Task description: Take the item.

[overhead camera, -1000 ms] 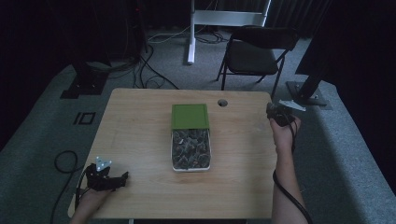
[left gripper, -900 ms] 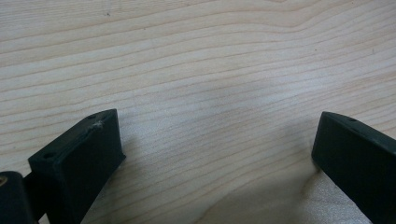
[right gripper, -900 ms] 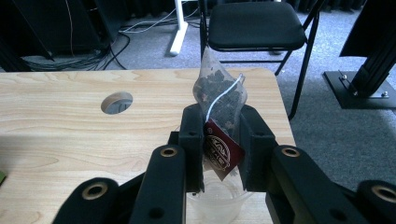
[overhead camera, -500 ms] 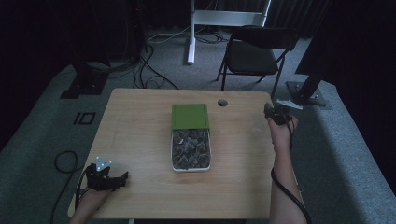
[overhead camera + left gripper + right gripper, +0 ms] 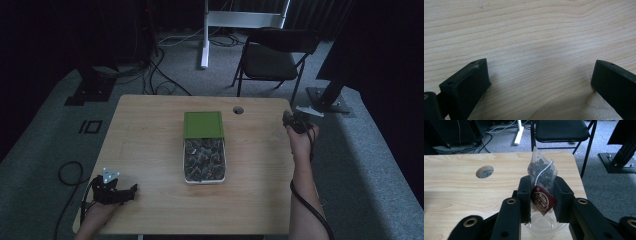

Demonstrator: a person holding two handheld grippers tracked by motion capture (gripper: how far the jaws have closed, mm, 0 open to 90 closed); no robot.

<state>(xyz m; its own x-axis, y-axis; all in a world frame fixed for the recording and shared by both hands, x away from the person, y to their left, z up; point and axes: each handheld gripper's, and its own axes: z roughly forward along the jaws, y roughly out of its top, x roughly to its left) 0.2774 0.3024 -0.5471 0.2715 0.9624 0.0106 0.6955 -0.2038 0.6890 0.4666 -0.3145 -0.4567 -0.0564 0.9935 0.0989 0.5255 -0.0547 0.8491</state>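
Observation:
A pyramid tea bag (image 5: 541,172) with dark leaves, a white string and a dark red tag (image 5: 542,200) stands upright between the pads of my right gripper (image 5: 542,181). The jaws have just been opening slightly, and the pads still touch the bag on both sides. Under the bag sits a clear plastic cup (image 5: 541,226). In the high view my right gripper (image 5: 297,121) hovers at the table's right edge. My left gripper (image 5: 120,192) rests at the front left corner, and its jaws (image 5: 540,67) stand wide open over bare wood.
A white box (image 5: 204,159) with several tea bags lies mid-table, its green lid (image 5: 203,124) slid towards the far side. A cable hole (image 5: 484,171) is in the wooden table (image 5: 150,150) near the far edge. A black folding chair (image 5: 277,55) stands behind the table.

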